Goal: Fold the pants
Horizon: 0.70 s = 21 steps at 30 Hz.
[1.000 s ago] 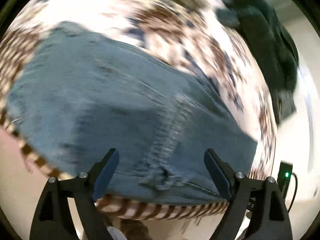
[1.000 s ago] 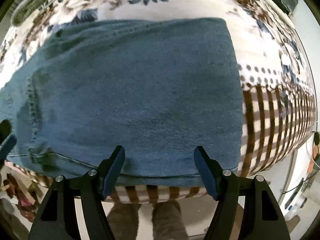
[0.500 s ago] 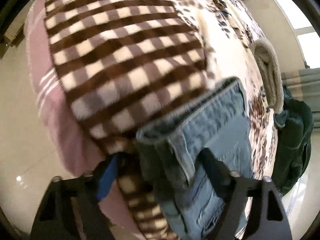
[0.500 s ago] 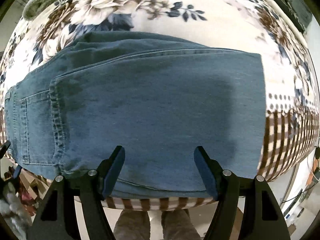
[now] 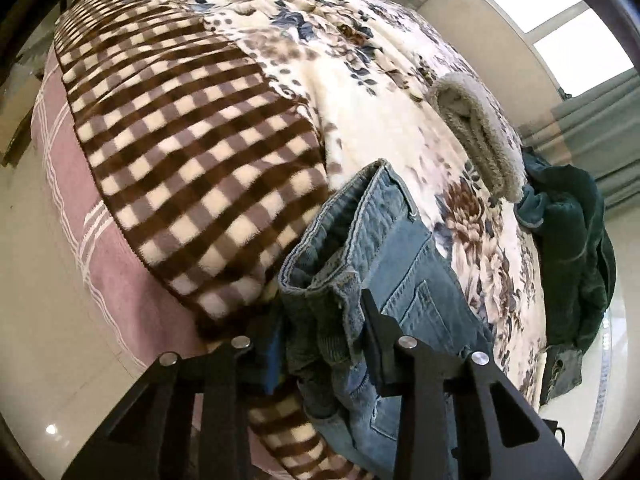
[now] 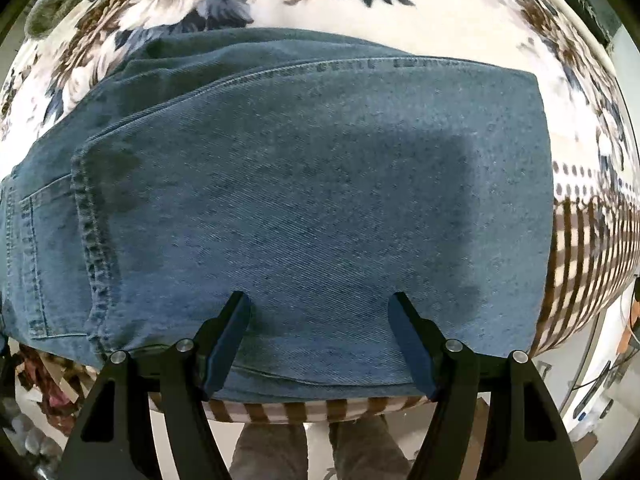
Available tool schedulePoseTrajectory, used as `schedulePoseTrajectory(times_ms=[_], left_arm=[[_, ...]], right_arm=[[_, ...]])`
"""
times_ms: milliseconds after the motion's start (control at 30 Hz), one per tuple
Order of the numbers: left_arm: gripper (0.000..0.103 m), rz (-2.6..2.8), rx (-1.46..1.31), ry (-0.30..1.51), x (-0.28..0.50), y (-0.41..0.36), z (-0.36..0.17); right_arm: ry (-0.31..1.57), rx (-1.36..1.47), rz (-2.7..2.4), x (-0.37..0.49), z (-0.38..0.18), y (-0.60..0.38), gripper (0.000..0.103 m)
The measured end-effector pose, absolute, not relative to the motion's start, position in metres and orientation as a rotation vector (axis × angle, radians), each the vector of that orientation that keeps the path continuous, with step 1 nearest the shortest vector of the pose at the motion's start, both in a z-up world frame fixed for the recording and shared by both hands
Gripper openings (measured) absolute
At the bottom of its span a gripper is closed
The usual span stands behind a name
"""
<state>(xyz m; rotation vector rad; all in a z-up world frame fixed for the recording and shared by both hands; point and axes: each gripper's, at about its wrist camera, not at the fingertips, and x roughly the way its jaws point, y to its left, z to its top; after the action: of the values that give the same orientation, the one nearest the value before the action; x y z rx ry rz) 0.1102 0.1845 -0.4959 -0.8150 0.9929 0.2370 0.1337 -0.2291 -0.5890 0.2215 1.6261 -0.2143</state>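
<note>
Blue jeans (image 6: pixel 312 200) lie folded flat on a floral and checked blanket (image 6: pixel 304 4), near the bed's front edge. My right gripper (image 6: pixel 320 328) is open and empty, just above the jeans' near edge. In the left wrist view my left gripper (image 5: pixel 320 332) is shut on the jeans' waistband end (image 5: pixel 320 296), bunched between the fingers. The rest of the jeans (image 5: pixel 404 264) runs away along the bed's edge.
A grey fleece item (image 5: pixel 476 128) and a dark green garment (image 5: pixel 572 248) lie at the bed's far side. The checked blanket (image 5: pixel 192 152) drapes over a pink sheet (image 5: pixel 100 248) above a pale floor. A person's legs (image 6: pixel 320 452) stand below the bed edge.
My left gripper swung to the jeans' waistband end and closed on it. My right gripper came a little closer to the jeans and stayed open.
</note>
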Motion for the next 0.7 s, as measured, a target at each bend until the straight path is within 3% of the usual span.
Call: schedulePoseTrajectory(times_ms=[133, 267, 333, 433, 467, 500, 533, 700], left_arm=[[0.032, 0.214, -0.834, 0.993, 0.120, 0.191, -0.504], [0.045, 0.228, -0.977, 1.053, 0.137, 0.217, -0.557], [0.046, 0.200, -1.054, 1.034, 0.141, 0.226, -0.575], [0.039, 0.200, -0.982, 0.994, 0.142, 0.218, -0.560], [0.031, 0.201, -0.955, 0.977, 0.140, 0.215, -0.554], [0.026, 0.202, -0.928, 0.959, 0.137, 0.211, -0.545], [0.024, 0.197, -0.913, 0.936, 0.134, 0.208, -0.535], [0.022, 0.087, -0.824, 0.863, 0.130, 0.182, -0.475]], right_arm=[[1.630, 0.224, -0.212, 0.131, -0.605, -0.224, 0.074], [1.625, 0.226, -0.206, 0.132, -0.604, -0.220, 0.074], [1.619, 0.229, -0.210, 0.132, -0.603, -0.220, 0.074], [1.608, 0.225, -0.224, 0.134, -0.599, -0.225, 0.074], [1.602, 0.227, -0.231, 0.134, -0.599, -0.227, 0.074], [1.599, 0.237, -0.236, 0.134, -0.599, -0.231, 0.084], [1.598, 0.246, -0.239, 0.134, -0.600, -0.233, 0.095], [1.569, 0.267, -0.254, 0.132, -0.594, -0.248, 0.096]])
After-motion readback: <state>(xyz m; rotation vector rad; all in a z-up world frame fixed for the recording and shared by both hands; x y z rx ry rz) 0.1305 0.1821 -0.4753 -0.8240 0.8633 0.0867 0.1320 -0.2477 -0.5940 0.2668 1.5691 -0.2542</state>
